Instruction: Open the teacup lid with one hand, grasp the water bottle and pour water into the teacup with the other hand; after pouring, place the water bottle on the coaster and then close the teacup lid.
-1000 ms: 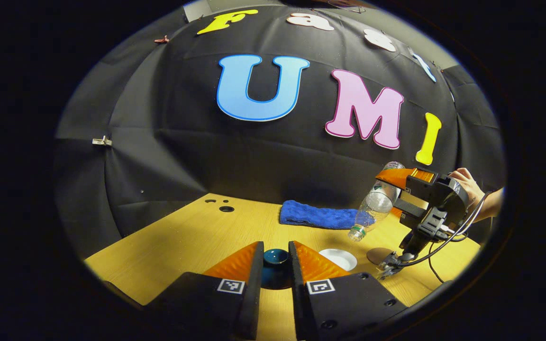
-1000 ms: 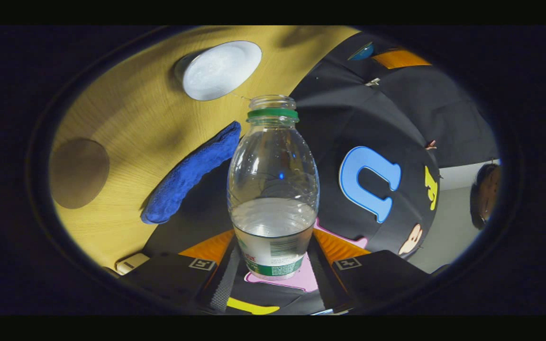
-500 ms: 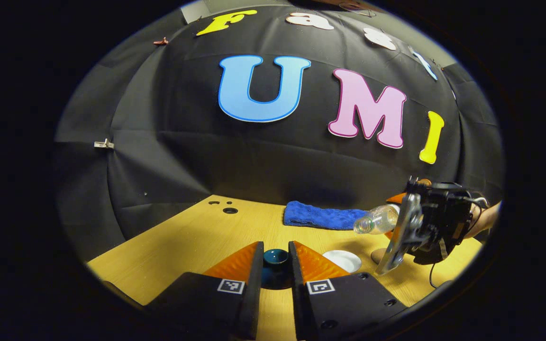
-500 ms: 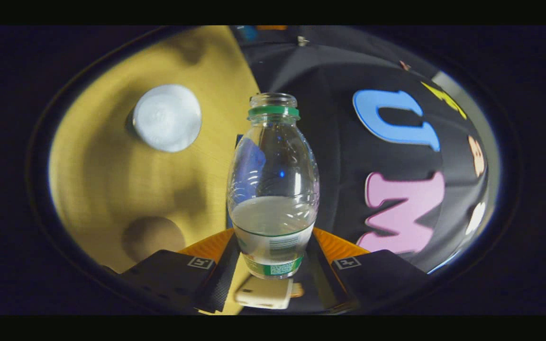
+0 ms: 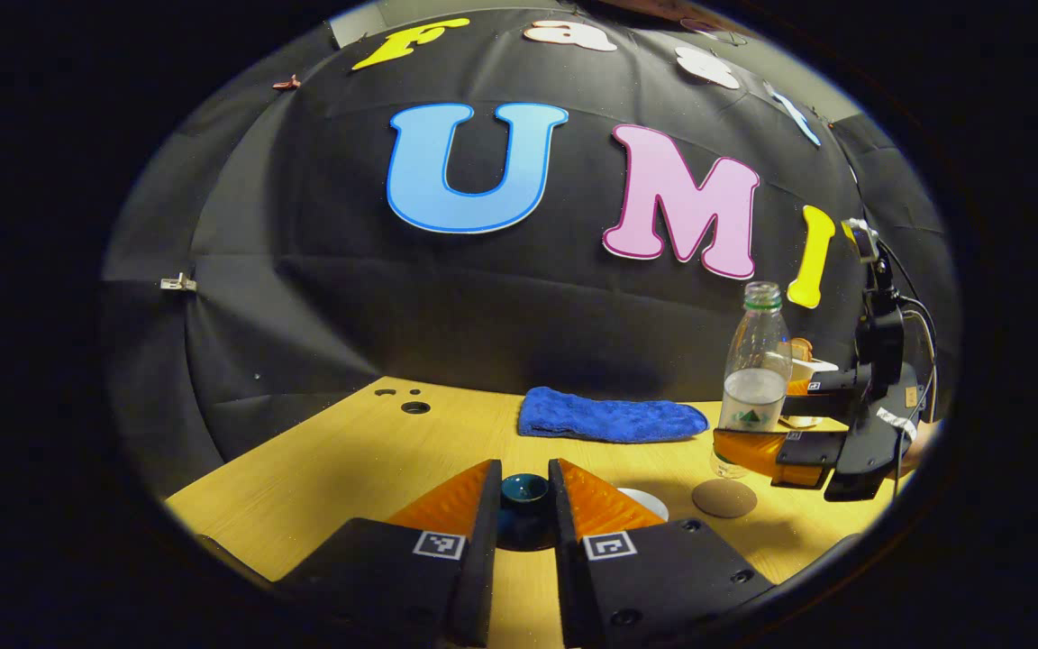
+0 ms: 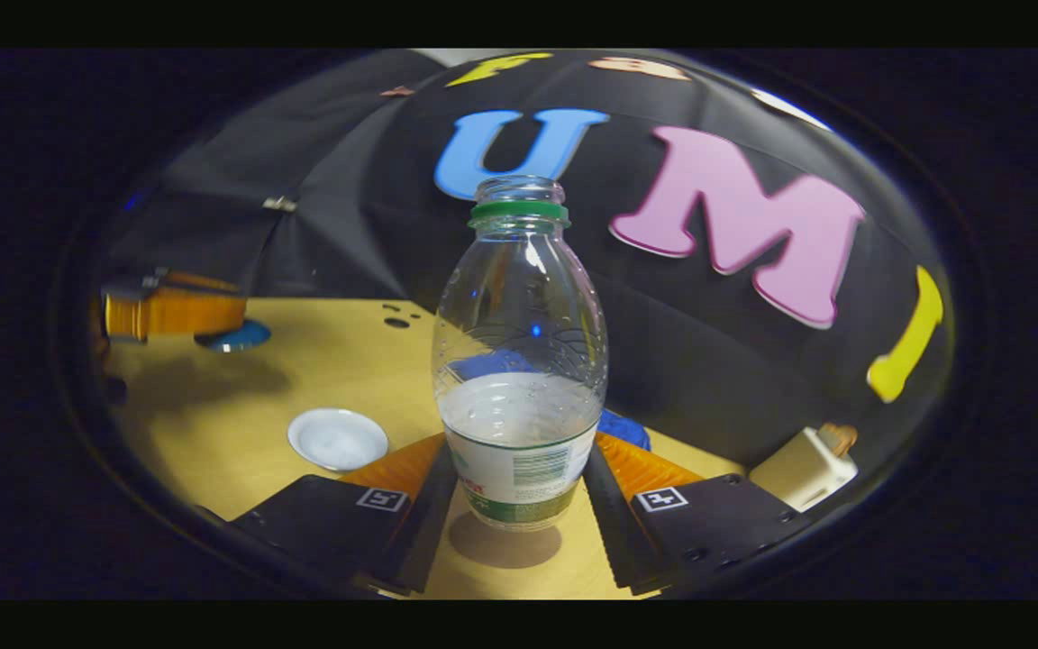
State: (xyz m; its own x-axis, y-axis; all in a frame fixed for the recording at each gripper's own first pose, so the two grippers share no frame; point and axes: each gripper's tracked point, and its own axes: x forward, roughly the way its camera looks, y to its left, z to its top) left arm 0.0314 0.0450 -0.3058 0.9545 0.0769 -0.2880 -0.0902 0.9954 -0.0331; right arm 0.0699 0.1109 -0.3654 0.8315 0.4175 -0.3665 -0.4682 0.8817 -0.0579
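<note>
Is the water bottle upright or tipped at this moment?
Upright. The water bottle stands with its open neck up and its water level flat, held by the right gripper above the coaster.

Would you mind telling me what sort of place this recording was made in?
It looks like a staged recording booth, not a real kitchen: a black cloth wall backs a bare wooden table, and the water bottle is held by a hand-held gripper carrying its own camera.

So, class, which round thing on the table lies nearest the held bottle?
The brown coaster, just beneath the bottle; the white dish sits farther off to the side.
</note>
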